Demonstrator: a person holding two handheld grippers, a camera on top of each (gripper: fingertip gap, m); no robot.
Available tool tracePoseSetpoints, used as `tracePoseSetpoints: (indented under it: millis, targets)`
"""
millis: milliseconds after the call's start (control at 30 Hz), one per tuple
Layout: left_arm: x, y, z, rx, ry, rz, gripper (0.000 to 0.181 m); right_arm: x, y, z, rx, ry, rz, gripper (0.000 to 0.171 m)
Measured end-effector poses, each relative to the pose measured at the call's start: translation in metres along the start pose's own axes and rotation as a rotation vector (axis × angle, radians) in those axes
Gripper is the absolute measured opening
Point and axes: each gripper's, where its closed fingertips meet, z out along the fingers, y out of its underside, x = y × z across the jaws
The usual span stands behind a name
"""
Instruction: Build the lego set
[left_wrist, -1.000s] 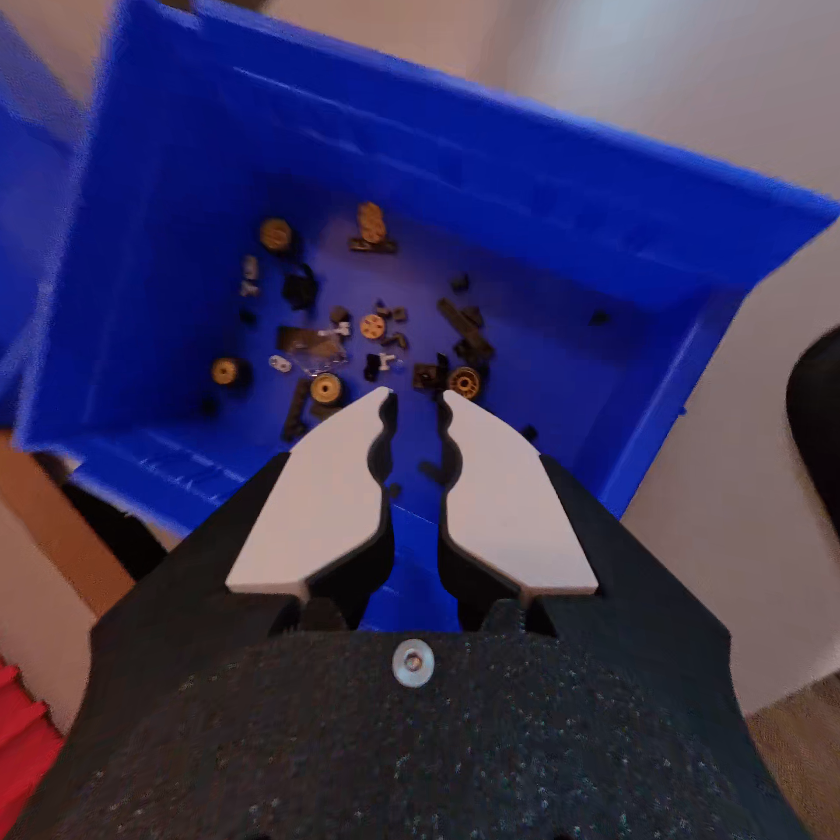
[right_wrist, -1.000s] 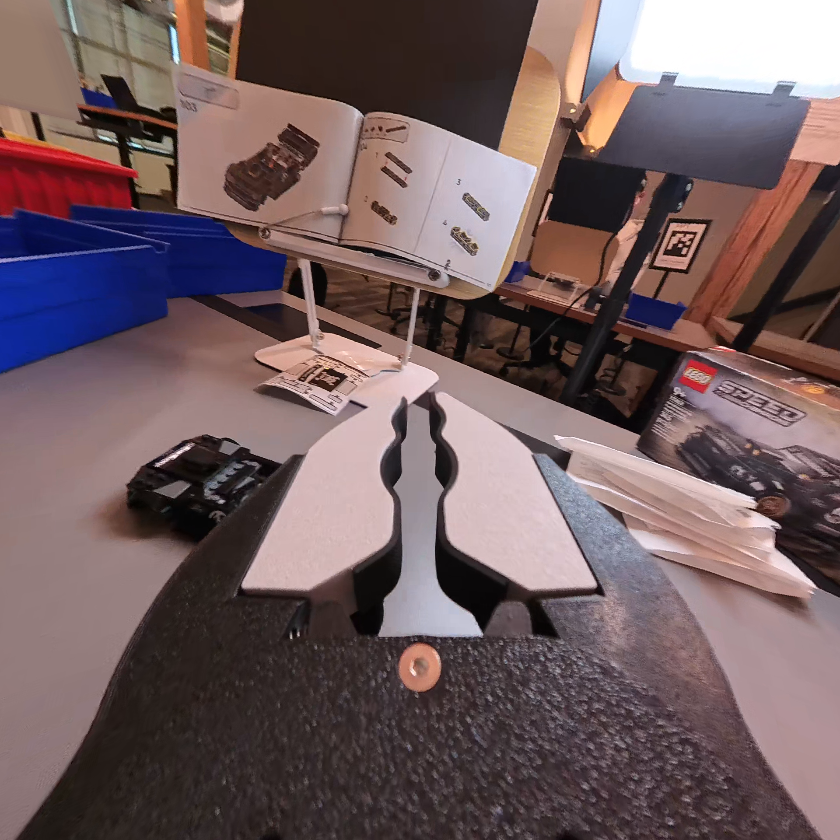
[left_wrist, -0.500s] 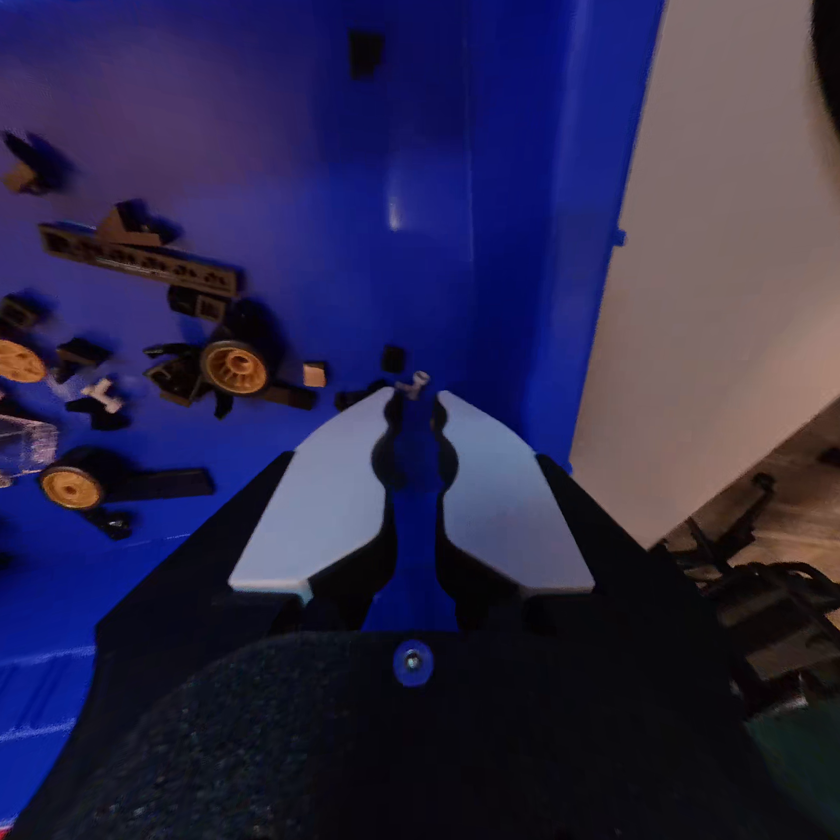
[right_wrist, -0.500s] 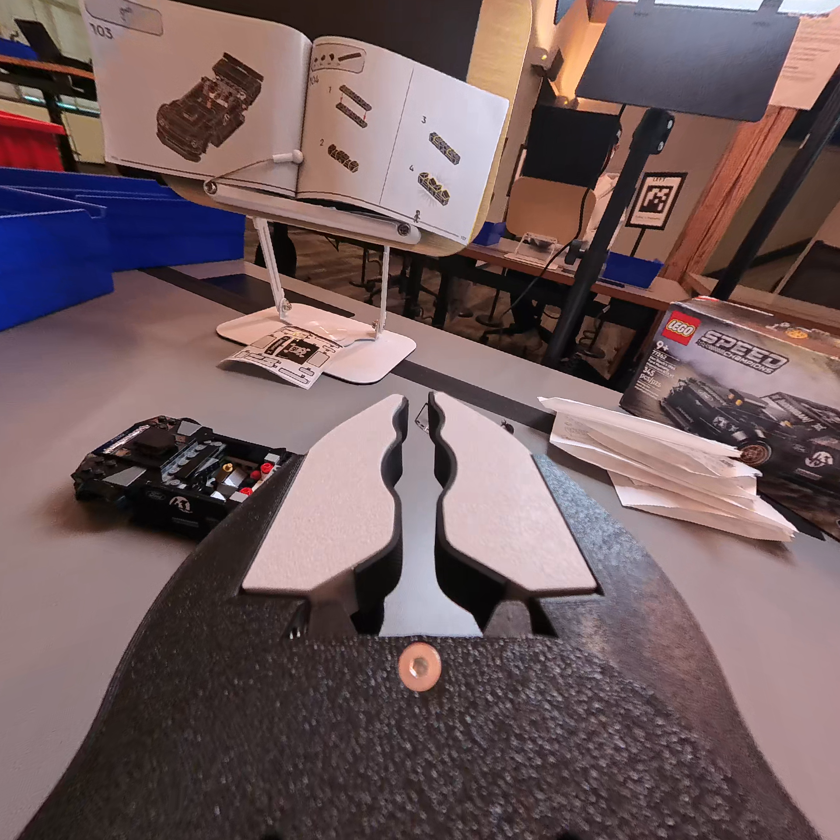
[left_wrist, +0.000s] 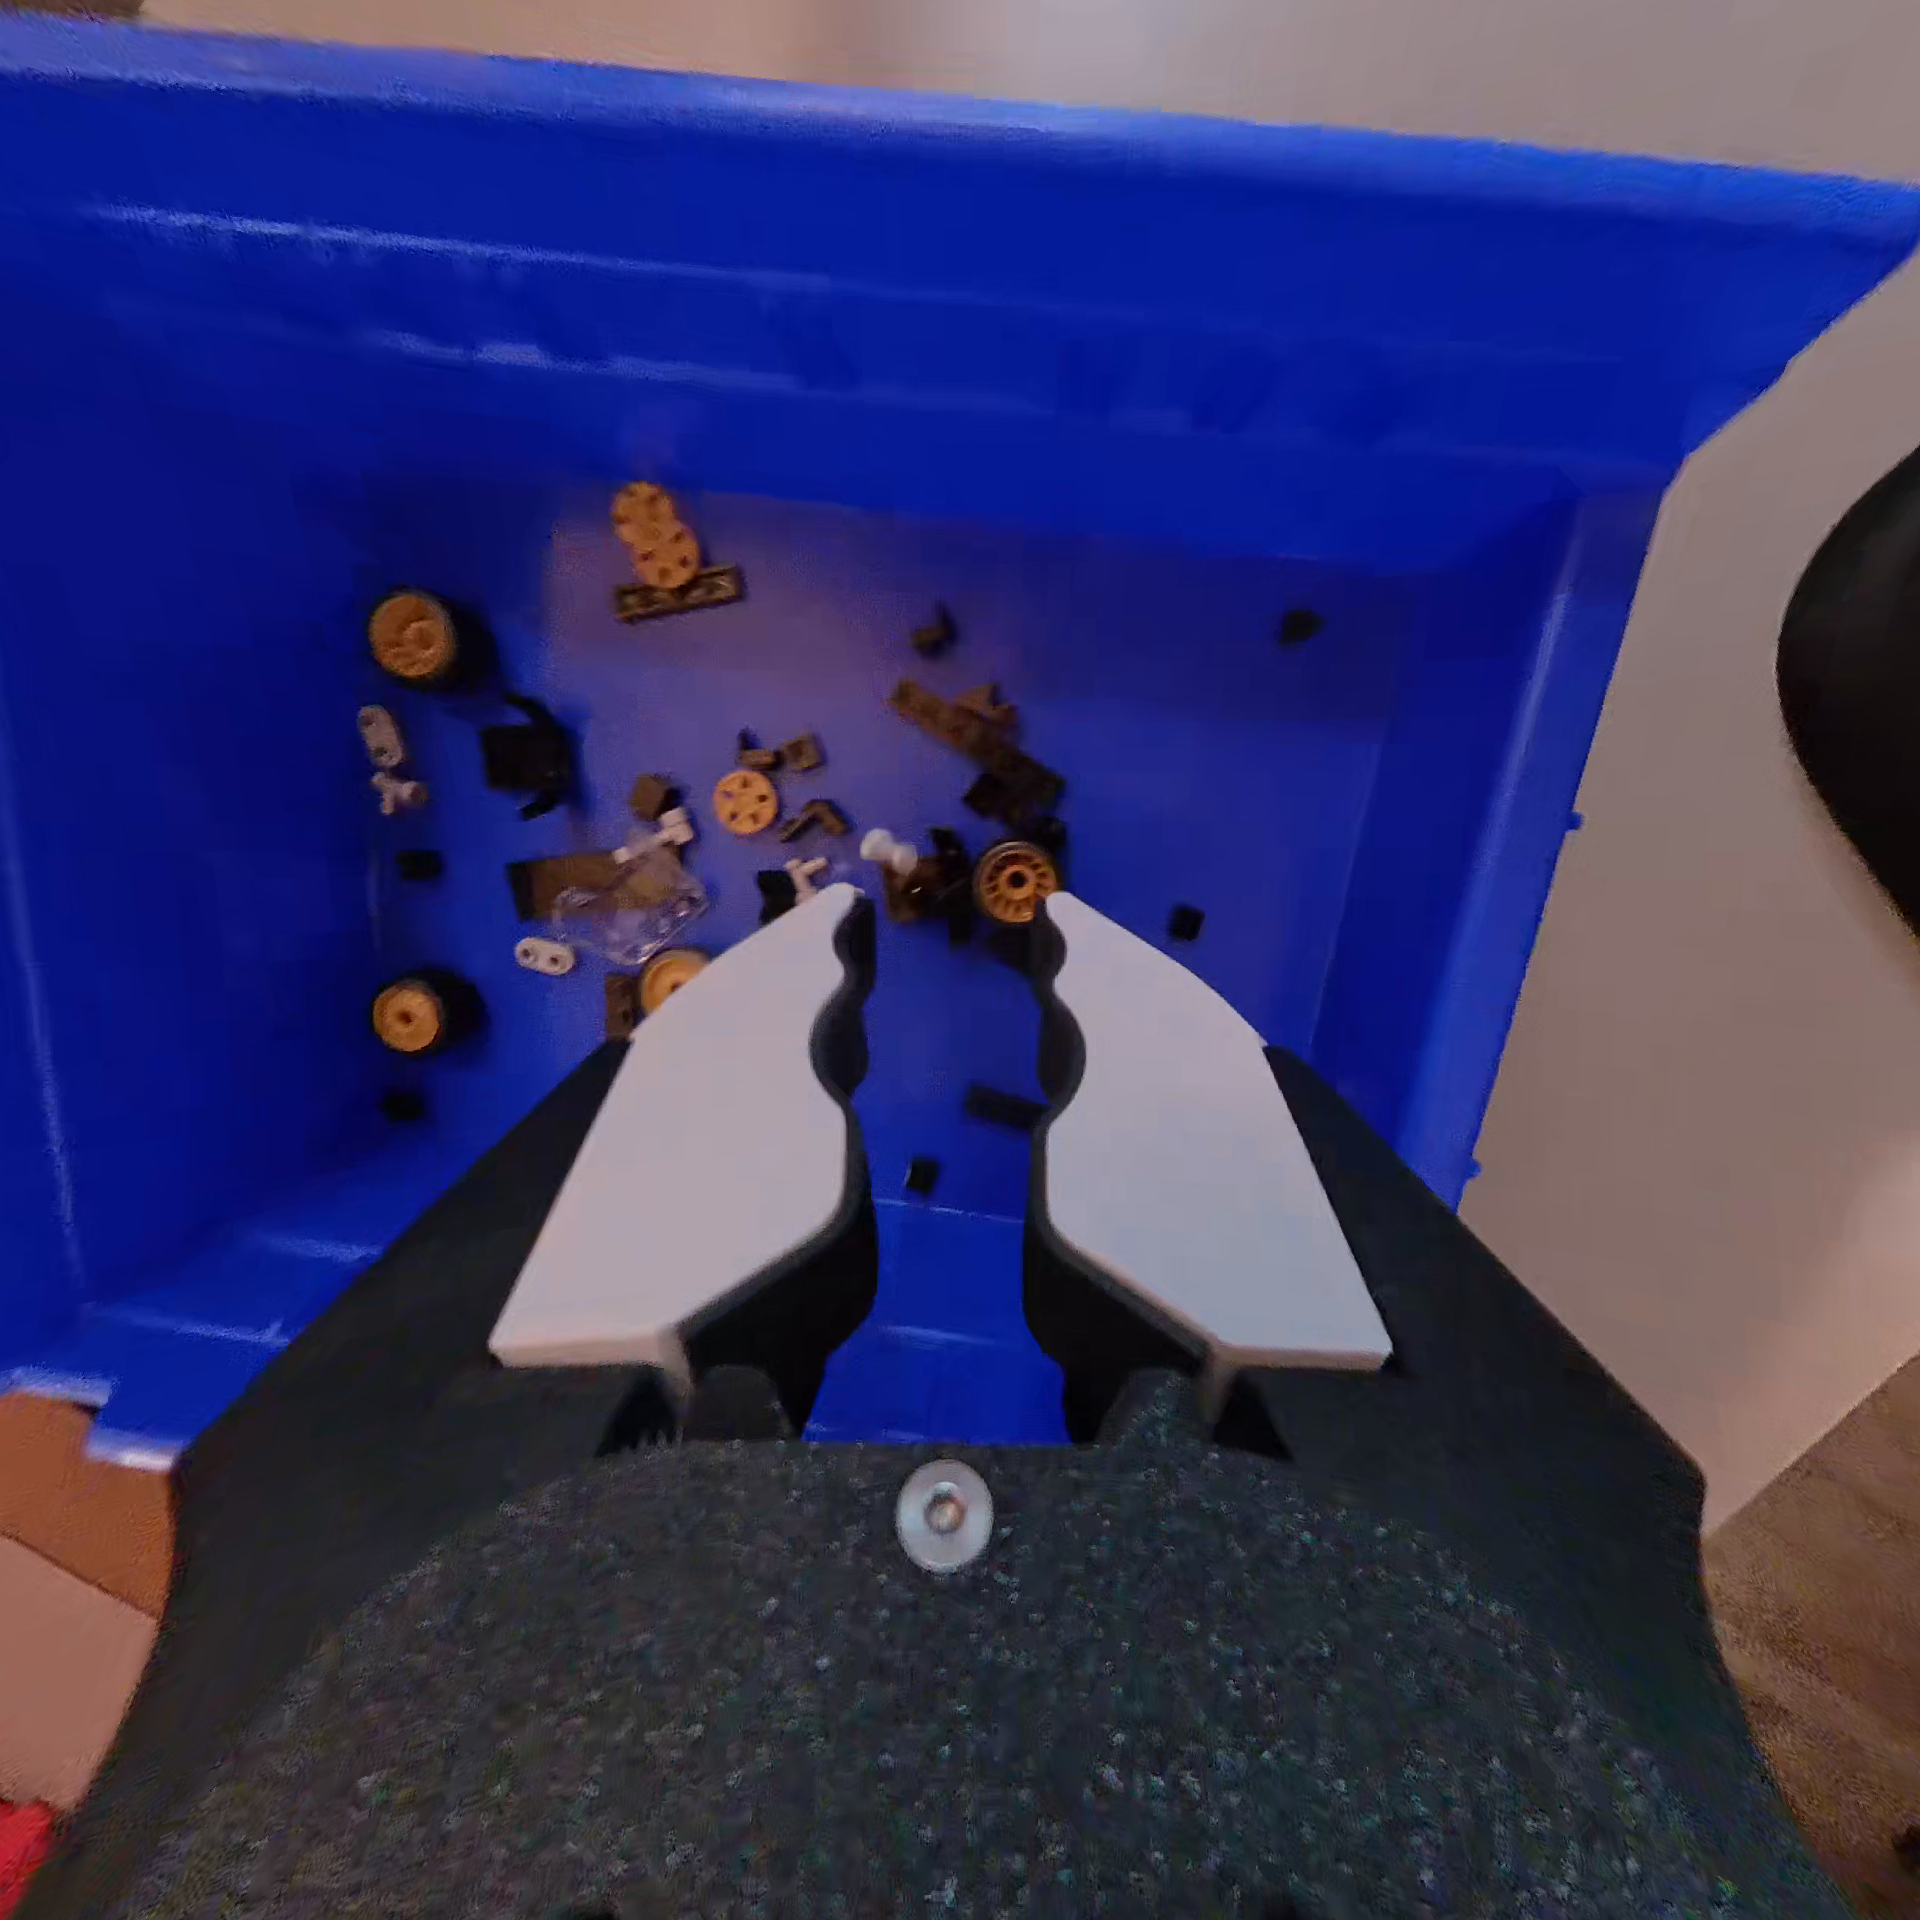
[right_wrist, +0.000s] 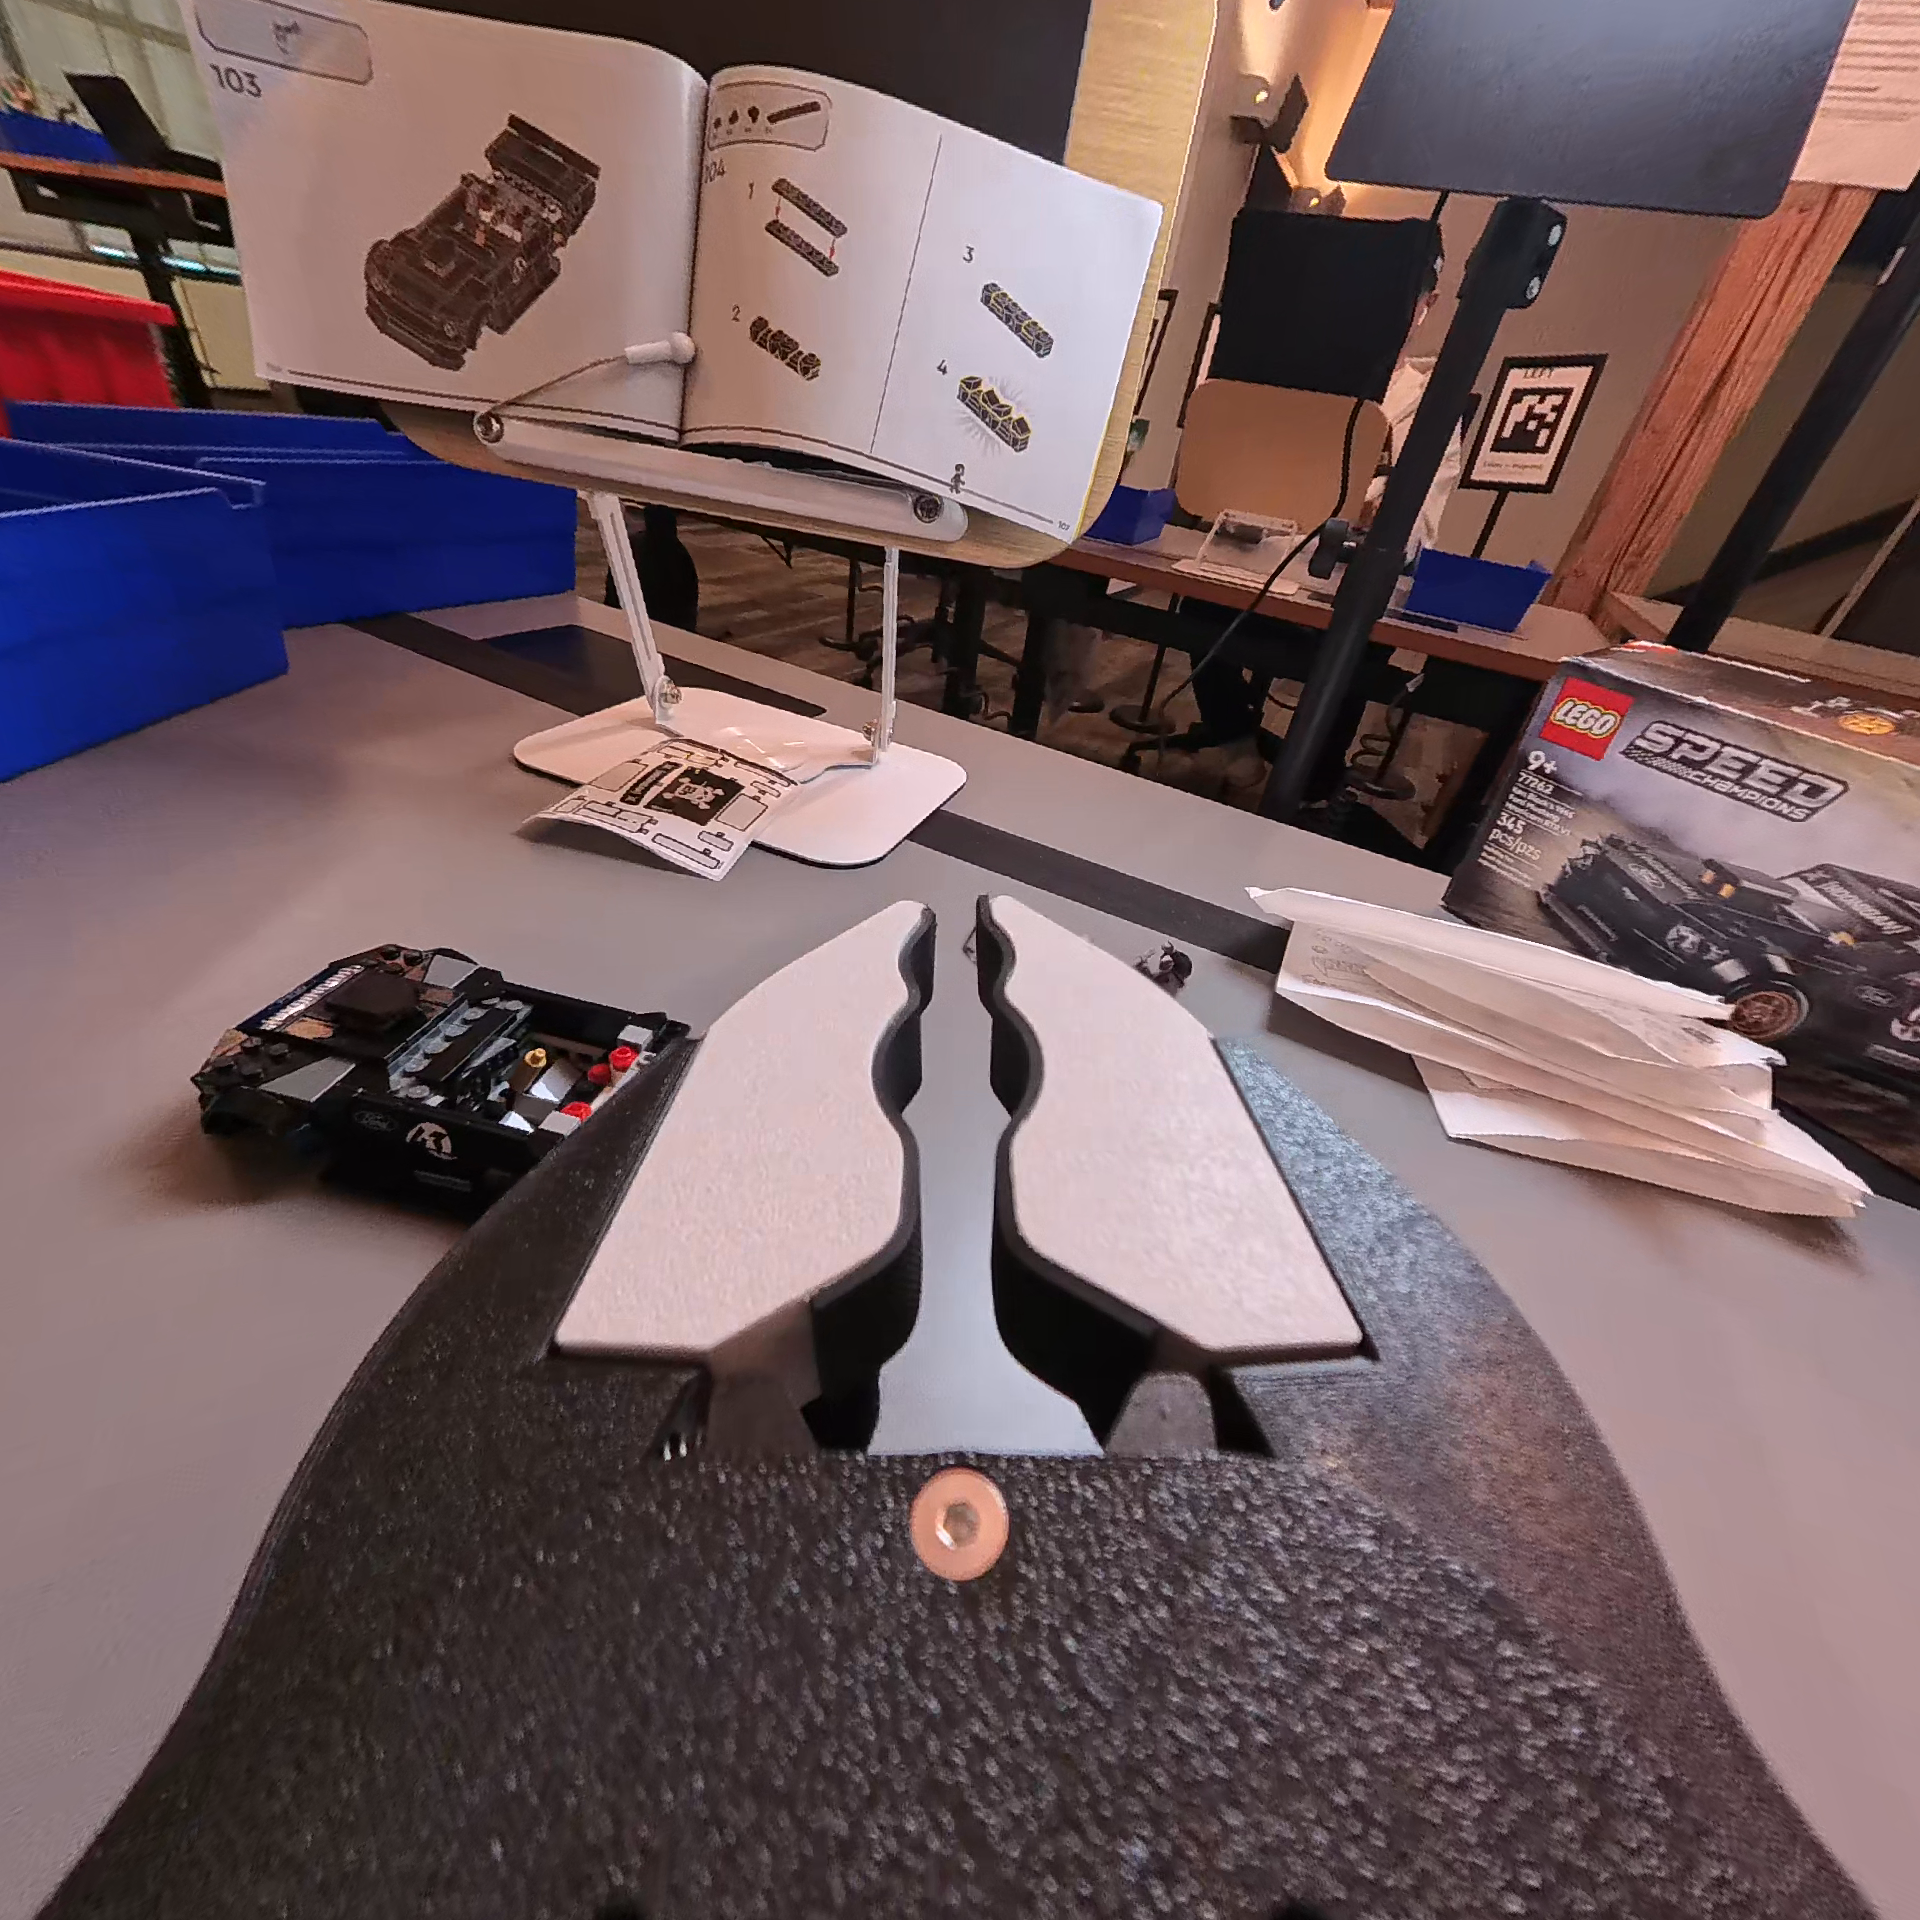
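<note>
Patience pays here: left gripper (left_wrist: 951, 904) hangs spread and empty over loose pieces (left_wrist: 748, 800) mid-frame in the blue bin (left_wrist: 935, 312), so single one out, while right gripper (right_wrist: 956, 914), nearly closed and empty, idles by the half-built car (right_wrist: 436, 1060) at centre-left.

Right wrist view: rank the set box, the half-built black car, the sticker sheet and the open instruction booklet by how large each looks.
1. Open instruction booklet, clearly widest.
2. Set box, cut off by the frame edge.
3. Half-built black car, close to the box; unsure, since the car lies nearer the camera.
4. Sticker sheet, smallest.
</note>
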Motion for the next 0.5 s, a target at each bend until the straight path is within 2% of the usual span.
tracePoseSetpoints:
  millis: [200,333,500]
  targets:
    - [-0.037,0.014,0.003,-0.017,-0.063,-0.069,0.036,-0.004,0.004,0.0,-0.019,-0.015,-0.004,0.007]
    - [-0.064,0.022,0.014,-0.108,-0.156,-0.05,0.028,-0.005,0.007,0.002,-0.029,-0.022,-0.006,0.007]
    - [-0.076,0.019,0.04,-0.175,-0.107,-0.054,0.024,-0.007,0.009,0.003,-0.042,-0.03,-0.007,0.007]
